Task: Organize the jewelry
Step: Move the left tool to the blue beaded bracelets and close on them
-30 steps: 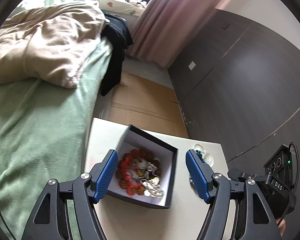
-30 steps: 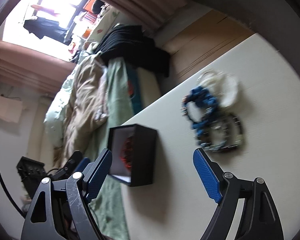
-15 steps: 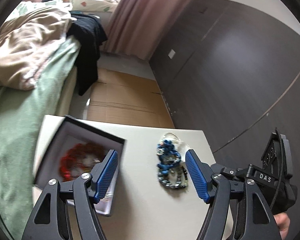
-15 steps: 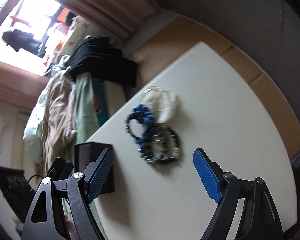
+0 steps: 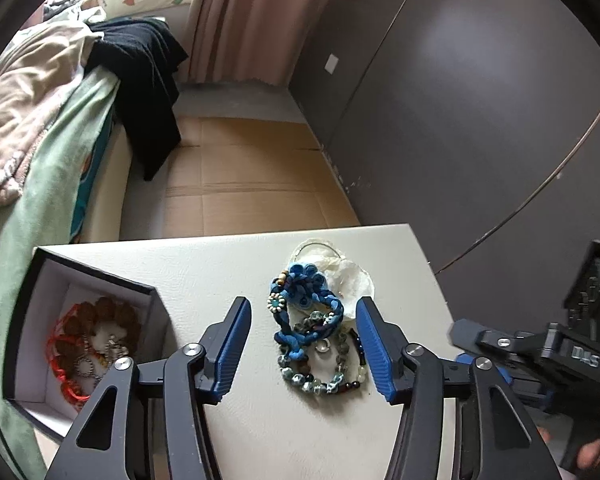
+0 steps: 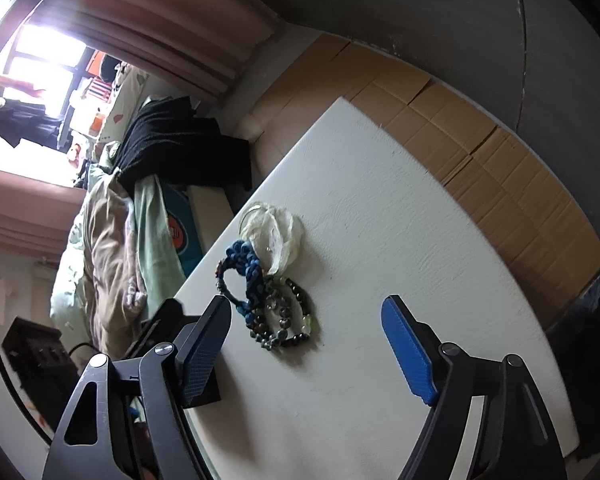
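Observation:
A pile of jewelry lies on the white table (image 5: pixel 228 264): a blue braided bracelet (image 5: pixel 306 312), a grey-green bead bracelet (image 5: pixel 324 376) and a white pouch (image 5: pixel 348 280). My left gripper (image 5: pixel 304 354) is open and empty, its fingers either side of the pile. A black box (image 5: pixel 80 344) with red and brown bracelets inside stands at the left. In the right wrist view the pile (image 6: pixel 268 288) lies ahead of my open, empty right gripper (image 6: pixel 306 350). The box there is mostly hidden behind the left finger.
A bed with green sheet and beige duvet (image 5: pixel 28 120) runs along the left. Black clothes (image 5: pixel 148 80) hang over its end. Cardboard (image 5: pixel 252 184) covers the floor beyond the table. A dark wall (image 5: pixel 460 120) stands at the right.
My left gripper has swung right from over the black box to the loose jewelry pile. The right gripper has turned toward the pile, which now lies more centred between its fingers.

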